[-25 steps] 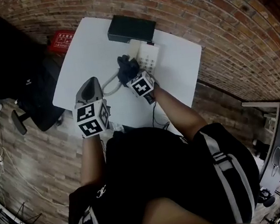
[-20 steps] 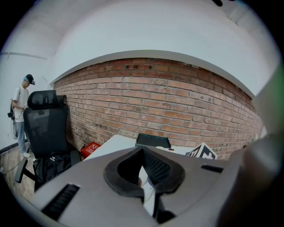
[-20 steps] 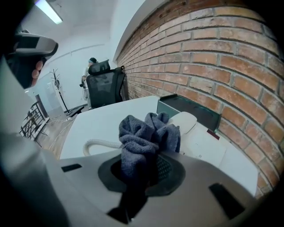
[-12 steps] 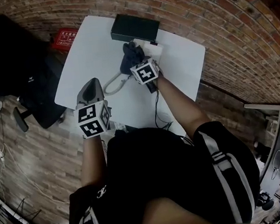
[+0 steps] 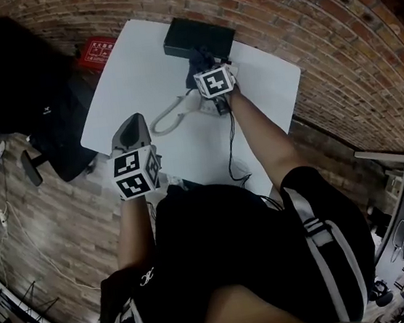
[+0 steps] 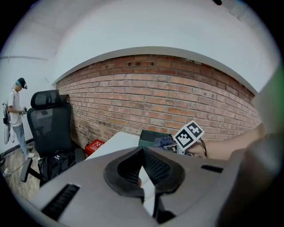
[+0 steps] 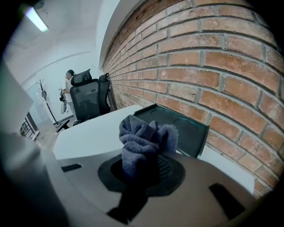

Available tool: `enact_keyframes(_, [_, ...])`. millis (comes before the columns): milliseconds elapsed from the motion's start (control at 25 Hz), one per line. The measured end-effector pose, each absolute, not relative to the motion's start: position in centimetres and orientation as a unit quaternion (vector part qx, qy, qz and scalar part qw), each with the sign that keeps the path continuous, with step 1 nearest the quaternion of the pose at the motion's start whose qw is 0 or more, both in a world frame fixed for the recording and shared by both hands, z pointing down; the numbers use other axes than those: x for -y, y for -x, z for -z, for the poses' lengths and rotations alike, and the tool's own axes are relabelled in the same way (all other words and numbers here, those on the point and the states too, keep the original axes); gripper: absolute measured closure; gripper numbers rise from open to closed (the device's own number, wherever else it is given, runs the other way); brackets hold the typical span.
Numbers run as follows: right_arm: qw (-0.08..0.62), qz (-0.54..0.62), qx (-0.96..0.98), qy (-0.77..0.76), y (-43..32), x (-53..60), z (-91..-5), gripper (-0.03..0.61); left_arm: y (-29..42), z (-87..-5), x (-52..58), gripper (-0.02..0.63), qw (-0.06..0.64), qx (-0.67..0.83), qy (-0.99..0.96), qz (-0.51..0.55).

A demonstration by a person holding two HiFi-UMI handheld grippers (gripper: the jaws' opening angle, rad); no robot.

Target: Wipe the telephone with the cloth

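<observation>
My right gripper (image 5: 205, 69) is shut on a crumpled blue-grey cloth (image 5: 195, 57) at the far end of the white table (image 5: 125, 71). The cloth (image 7: 143, 135) bulges out past the right gripper (image 7: 142, 163), close to a dark tray. The white telephone (image 5: 203, 101) lies mostly hidden under that gripper, and its coiled cord (image 5: 166, 117) trails left. At the table's near left edge my left gripper (image 5: 135, 120) is raised, well apart from the phone. In the left gripper view the left gripper (image 6: 143, 153) is shut with nothing between its pads.
A dark green tray (image 5: 198, 37) leans against the brick wall (image 5: 300, 6) at the table's far edge. A black cable (image 5: 230, 153) runs off the near edge. A black office chair (image 5: 23, 76) and a red box (image 5: 97, 53) stand left. A person (image 6: 15, 115) stands far off.
My right gripper has carried the cloth away from me across the telephone, toward the dark tray. The left gripper has stayed where it was.
</observation>
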State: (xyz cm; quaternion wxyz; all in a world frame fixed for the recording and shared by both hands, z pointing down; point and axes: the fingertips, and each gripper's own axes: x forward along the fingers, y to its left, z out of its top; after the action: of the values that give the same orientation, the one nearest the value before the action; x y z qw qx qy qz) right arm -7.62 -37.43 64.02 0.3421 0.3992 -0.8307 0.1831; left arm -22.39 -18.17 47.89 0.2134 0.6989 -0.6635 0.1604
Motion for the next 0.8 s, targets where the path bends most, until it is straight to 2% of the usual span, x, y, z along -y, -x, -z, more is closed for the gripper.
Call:
enact_keyframes(480, [0.346, -0.216, 0.807, -0.428, 6.1, 42.0, -64.3, 0.551, 22.5, -47.8, 18.3, 0.617, 0.213, 0.667, -0.695, -0.163])
enact_keyframes(800, [0.371, -0.215, 0.783, -0.45, 3.6, 41.7, -65.8, 0.551, 21.2, -47.2, 18.9, 0.617, 0.203, 0.654, -0.71, -0.166])
